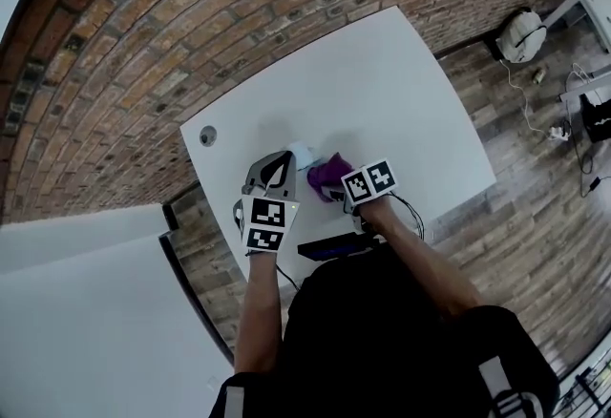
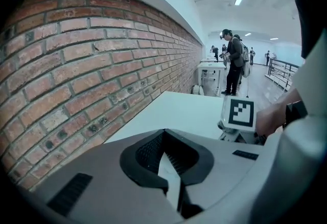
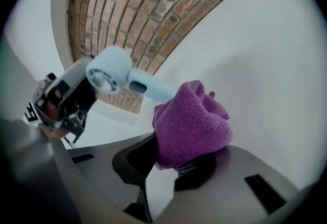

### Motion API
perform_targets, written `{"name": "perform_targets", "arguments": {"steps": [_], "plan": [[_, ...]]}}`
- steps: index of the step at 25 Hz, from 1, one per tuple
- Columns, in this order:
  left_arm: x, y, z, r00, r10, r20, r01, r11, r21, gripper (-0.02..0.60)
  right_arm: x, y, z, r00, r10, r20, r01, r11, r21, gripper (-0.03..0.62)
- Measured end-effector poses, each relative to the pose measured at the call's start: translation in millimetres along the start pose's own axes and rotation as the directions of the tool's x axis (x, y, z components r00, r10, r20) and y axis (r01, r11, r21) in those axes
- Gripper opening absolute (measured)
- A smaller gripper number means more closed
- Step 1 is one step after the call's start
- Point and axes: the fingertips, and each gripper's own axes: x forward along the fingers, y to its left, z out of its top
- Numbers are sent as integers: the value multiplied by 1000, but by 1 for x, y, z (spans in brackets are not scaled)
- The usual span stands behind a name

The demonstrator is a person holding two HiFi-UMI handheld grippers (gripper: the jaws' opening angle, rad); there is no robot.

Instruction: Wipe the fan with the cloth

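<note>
Purple cloth (image 3: pixel 191 120) sits bunched betw. the jaws of the right gripper (image 3: pixel 168 161). The jaws are closed on its lower edge and most of it bulges up past the tips. In the head view the cloth (image 1: pixel 329 174) is over the white desk (image 1: pixel 382 92), near the desk's 6 o'clock edge, w/ the right gripper (image 1: pixel 336 189) coming in from 5 o'clock.

The fan (image 3: pixel 117 77) is a pale blue handheld one. In the right gripper view its round head is at approx. 10 o'clock from the cloth, and its handle runs down to 4 o'clock until it meets the cloth's top. The left gripper (image 3: pixel 82 92) is right against the fan head's 8 o'clock side. Head view: fan (image 1: pixel 304 155) lies betw. the two grippers, at 11 o'clock from the cloth, touching it.

Left gripper (image 2: pixel 166 154) has its jaws nearly together, w/ only a thin pale sliver pinched in the narrow gap, apparently part of the fan. Past the tips is bare desk (image 2: pixel 189 110), w/ the right gripper's marker cube (image 2: pixel 239 114) at 2 o'clock. A brick wall (image 2: pixel 76 74) runs along the 9 o'clock side, and people (image 2: pixel 232 59) stand far off at 1 o'clock.
</note>
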Motion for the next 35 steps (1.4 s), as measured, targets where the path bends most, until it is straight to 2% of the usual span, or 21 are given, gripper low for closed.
{"name": "perform_targets", "arguments": {"steps": [3, 5, 6, 8, 11, 14, 16, 20, 22, 25, 27, 29, 31, 33, 34, 35], "plan": [[1, 0, 1, 1000, -6, 3, 6, 1000, 4, 5, -29, -14, 63, 981, -93, 172, 102, 994, -41, 67], [1, 0, 0, 1000, -5, 7, 5, 1000, 3, 5, -34, -14, 112, 959, -89, 270, 115, 990, -80, 67], [0, 0, 0, 1000, -4, 10, 4, 1000, 0, 5, -29, -11, 130, 956, -67, 286, 99, 990, -98, 69], [1, 0, 1, 1000, -2, 16, 2, 1000, -8, 5, -6, -11, 144, 972, -38, 232, 71, 988, -135, 69], [2, 0, 2, 1000, -1, 19, 1, 1000, -12, 5, 22, -22, 123, 994, -54, 99, 70, 984, -166, 69], [1, -1, 1, 1000, -4, 23, 4, 1000, -14, 5, 12, -27, 93, 991, -80, 111, 94, 987, -130, 69], [1, 0, 0, 1000, 0, 31, 1, 1000, -24, 5, 5, -24, 64, 993, -82, 84, 91, 989, -119, 69], [0, 0, 1, 998, 4, 58, -2, 1000, -23, 5, -2, -9, -7, 994, -33, -106, 16, 988, -156, 69], [-5, 1, -1, 997, 10, 71, -8, 1000, -19, 5, -19, -17, -3, 994, -60, -90, 45, 986, -158, 68], [-25, 9, -10, 995, 39, 92, -31, 996, -87, 5, -56, -16, 69, 993, -75, 88, 90, 977, -194, 69], [-35, -2, -21, 996, -27, 87, 42, 983, -176, 5, -72, 10, 125, 981, -15, 191, 69, 958, -279, 69], [-34, -21, -31, 987, -132, 92, 152, 949, -277, 5, -73, 49, 166, 974, 66, 217, 27, 916, -399, 69], [-25, -31, -37, 977, -187, 101, 211, 911, -354, 5, -57, 83, 182, 982, 119, 144, -27, 854, -519, 69], [-14, -32, -42, 976, -199, 84, 216, 896, -388, 5, -34, 99, 176, 994, 104, 18, -72, 792, -606, 69], [-11, -31, -43, 977, -197, 77, 211, 892, -400, 5, -27, 100, 170, 996, 84, -36, -88, 776, -625, 69], [-9, -30, -43, 978, -194, 76, 208, 888, -411, 5, -23, 98, 164, 995, 72, -69, -99, 777, -621, 69]]}}
